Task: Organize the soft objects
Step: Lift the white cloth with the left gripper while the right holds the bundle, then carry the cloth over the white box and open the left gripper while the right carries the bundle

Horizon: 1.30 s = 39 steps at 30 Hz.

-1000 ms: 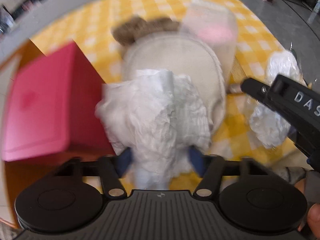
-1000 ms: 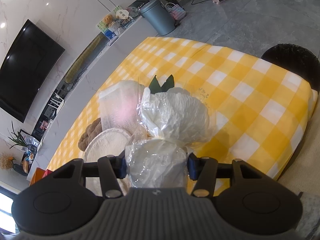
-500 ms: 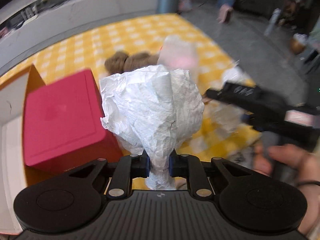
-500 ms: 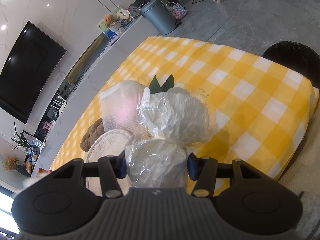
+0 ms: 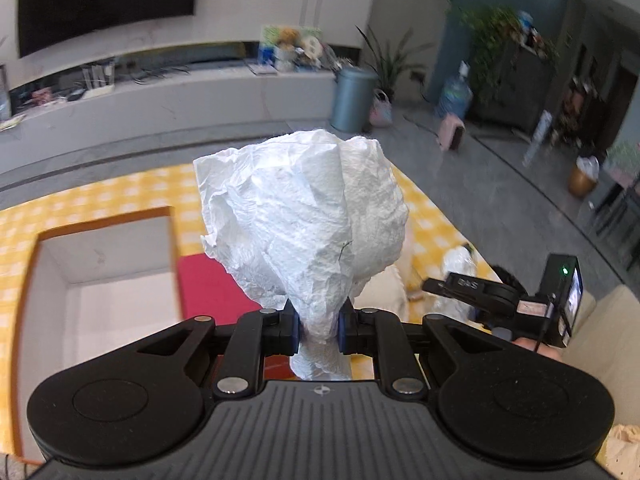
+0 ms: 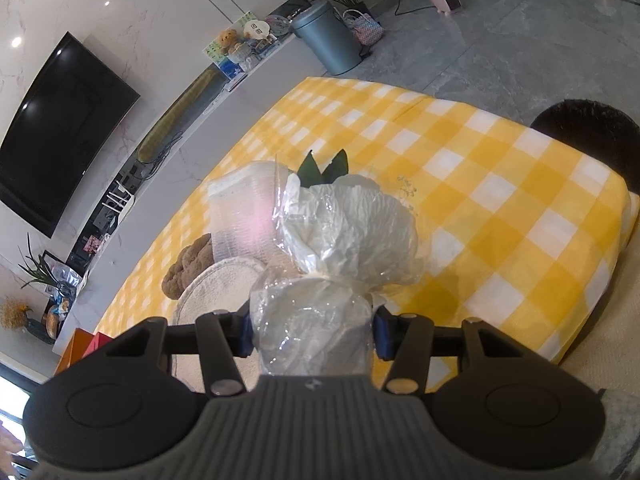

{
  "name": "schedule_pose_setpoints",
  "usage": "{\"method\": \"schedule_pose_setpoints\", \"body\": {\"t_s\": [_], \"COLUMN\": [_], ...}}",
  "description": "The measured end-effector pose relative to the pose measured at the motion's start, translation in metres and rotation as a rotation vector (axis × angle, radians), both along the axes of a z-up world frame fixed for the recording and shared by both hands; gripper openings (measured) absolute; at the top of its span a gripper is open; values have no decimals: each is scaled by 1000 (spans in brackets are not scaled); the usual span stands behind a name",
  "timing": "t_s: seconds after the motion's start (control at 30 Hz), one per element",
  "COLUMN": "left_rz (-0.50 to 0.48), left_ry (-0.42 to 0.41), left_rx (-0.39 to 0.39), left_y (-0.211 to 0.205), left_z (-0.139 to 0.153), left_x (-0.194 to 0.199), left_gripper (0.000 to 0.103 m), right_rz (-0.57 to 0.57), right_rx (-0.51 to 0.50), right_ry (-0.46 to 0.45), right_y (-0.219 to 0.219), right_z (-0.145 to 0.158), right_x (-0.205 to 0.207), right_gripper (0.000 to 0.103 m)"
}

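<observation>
Altogether two hand-held grippers, left [image 5: 317,330] pinching one crumpled paper wad [image 5: 304,220], right [image 6: 311,338] clasping one plastic-wrapped bundle [image 6: 316,324]

Left wrist view: crumpled paper wad [image 5: 304,220], white, at centre. Open box [image 5: 100,280] at 9 o'clock: orange rim, white inside. Red lid [image 5: 212,284] just right of it. Tablecloth [image 5: 120,188]: yellow-and-white check. Left gripper [image 5: 318,330]: black, blue pads.

Right wrist view: clear plastic bag [image 6: 340,240], white contents, centre. Brown plush [image 6: 188,264] at 9 o'clock. Cream round pad [image 6: 224,292] beside it. Dark green leaves [image 6: 324,166] at 12 o'clock. Right gripper [image 6: 312,338]: black, blue pads.
</observation>
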<state>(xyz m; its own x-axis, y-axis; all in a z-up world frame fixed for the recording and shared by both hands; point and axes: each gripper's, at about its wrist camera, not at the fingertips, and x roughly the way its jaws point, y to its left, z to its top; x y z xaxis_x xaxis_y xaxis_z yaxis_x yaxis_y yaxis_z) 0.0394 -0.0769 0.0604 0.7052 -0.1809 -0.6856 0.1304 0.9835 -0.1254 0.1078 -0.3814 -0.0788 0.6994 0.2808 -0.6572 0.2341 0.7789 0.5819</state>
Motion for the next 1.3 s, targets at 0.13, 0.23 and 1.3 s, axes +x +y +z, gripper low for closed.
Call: {"method": "schedule_pose_setpoints", "body": {"t_s": [0.13, 0.23, 1.3], "left_rz": [82, 132, 217], "left_ry": [-10, 6, 115], "left_rx": [-21, -81, 76], "left_y": [29, 57, 169], "left_z": [-4, -9, -83], "left_x": [-8, -12, -37], "left_gripper": [19, 19, 22], "right_rz": [10, 12, 808], "right_rx": [-10, -18, 80], "right_ry": [-7, -5, -259], "right_y": [1, 2, 245], "right_z": [2, 2, 121], "right_x": [-2, -3, -51], "right_gripper": [52, 51, 50]}}
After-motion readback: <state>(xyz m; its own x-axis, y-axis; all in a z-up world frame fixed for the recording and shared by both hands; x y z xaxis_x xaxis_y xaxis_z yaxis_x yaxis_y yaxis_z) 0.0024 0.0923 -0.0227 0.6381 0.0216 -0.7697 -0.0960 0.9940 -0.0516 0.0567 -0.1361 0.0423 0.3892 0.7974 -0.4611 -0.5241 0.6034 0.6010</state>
